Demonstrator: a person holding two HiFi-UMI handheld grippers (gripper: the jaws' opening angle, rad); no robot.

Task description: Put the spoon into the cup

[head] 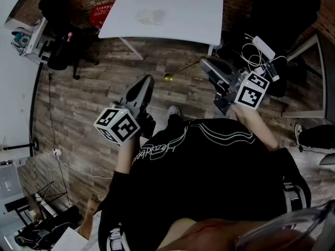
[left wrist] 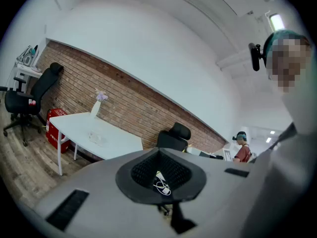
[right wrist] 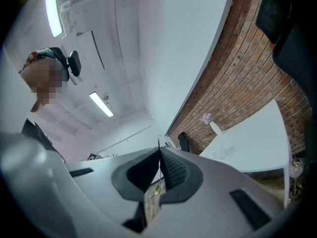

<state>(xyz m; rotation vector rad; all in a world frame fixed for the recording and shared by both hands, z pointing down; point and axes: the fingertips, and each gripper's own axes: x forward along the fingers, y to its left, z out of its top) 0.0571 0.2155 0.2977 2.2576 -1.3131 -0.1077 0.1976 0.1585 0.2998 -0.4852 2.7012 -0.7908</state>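
Observation:
A thin gold spoon [head: 181, 69] sticks out leftward from my right gripper [head: 202, 62], whose jaws are shut on its handle; the bowl hangs over the wooden floor. In the right gripper view the spoon [right wrist: 157, 190] shows as a thin line between the closed pads of the right gripper [right wrist: 159, 152]. A clear cup [head: 149, 17] stands on the white table [head: 178, 25] ahead, well beyond both grippers; it also shows as the cup [left wrist: 96, 138] and the cup [right wrist: 223, 152]. My left gripper [head: 146, 81] is held at waist height, shut and empty, its pads meeting in the left gripper [left wrist: 159, 151] view.
A black office chair [head: 62, 33] and a red box [head: 100, 13] stand left of the table. Another dark chair [head: 282, 14] and white cables [head: 259, 50] are at the right. A vase with a flower [left wrist: 97, 104] stands on the table's far end. Another person [left wrist: 241, 148] stands in the background.

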